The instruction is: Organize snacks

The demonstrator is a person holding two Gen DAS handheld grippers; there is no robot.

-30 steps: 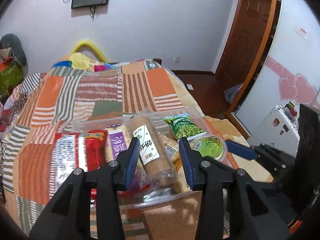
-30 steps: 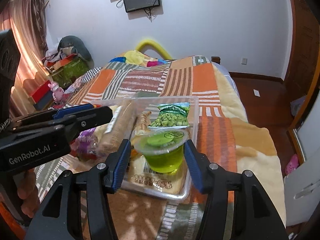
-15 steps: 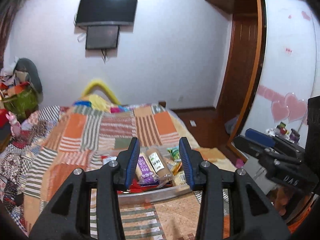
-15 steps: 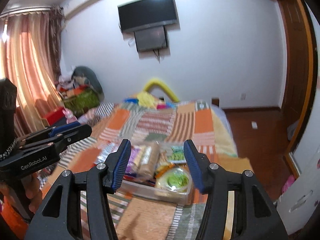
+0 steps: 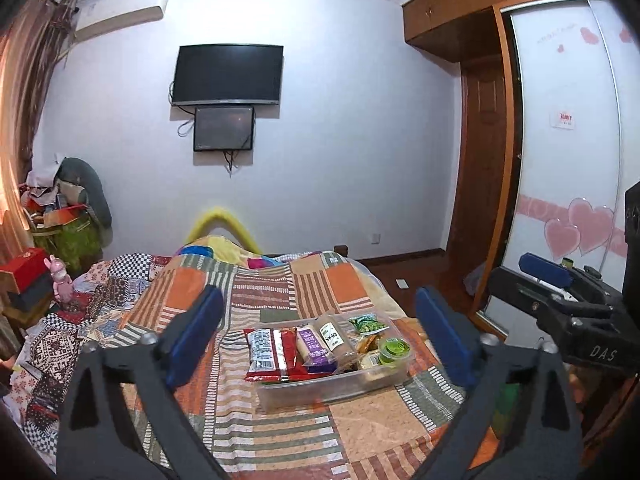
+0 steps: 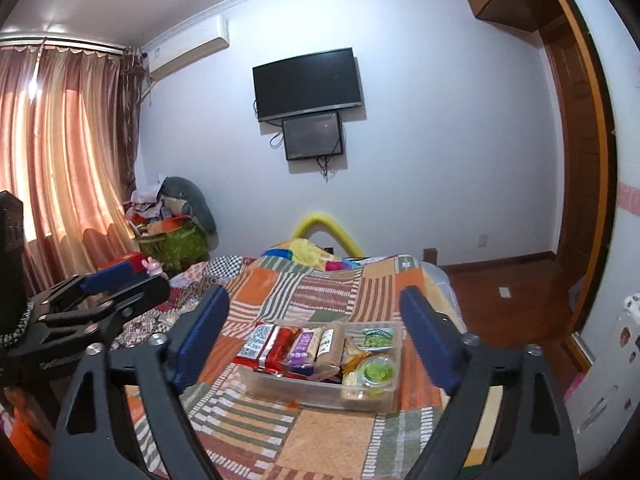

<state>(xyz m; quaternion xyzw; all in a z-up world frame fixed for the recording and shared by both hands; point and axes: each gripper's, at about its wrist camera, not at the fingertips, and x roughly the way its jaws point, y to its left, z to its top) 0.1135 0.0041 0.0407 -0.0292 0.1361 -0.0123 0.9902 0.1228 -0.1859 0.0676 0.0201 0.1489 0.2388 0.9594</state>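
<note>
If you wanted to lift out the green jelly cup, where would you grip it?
Grip the green jelly cup from above, across its round sides just under the lid rim. It stands upright in the clear bin's near right corner, so the walls block a sideways approach.

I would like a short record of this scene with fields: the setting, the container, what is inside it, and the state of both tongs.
setting: bedroom, patchwork blanket on a bed
container: clear plastic box resting on the blanket
contents: red packet, purple packet, beige roll, green pea bag, green jelly cup
left tongs: jaws opening, nothing between them, apart from the box
right tongs: jaws opening, nothing between them, apart from the box
</note>
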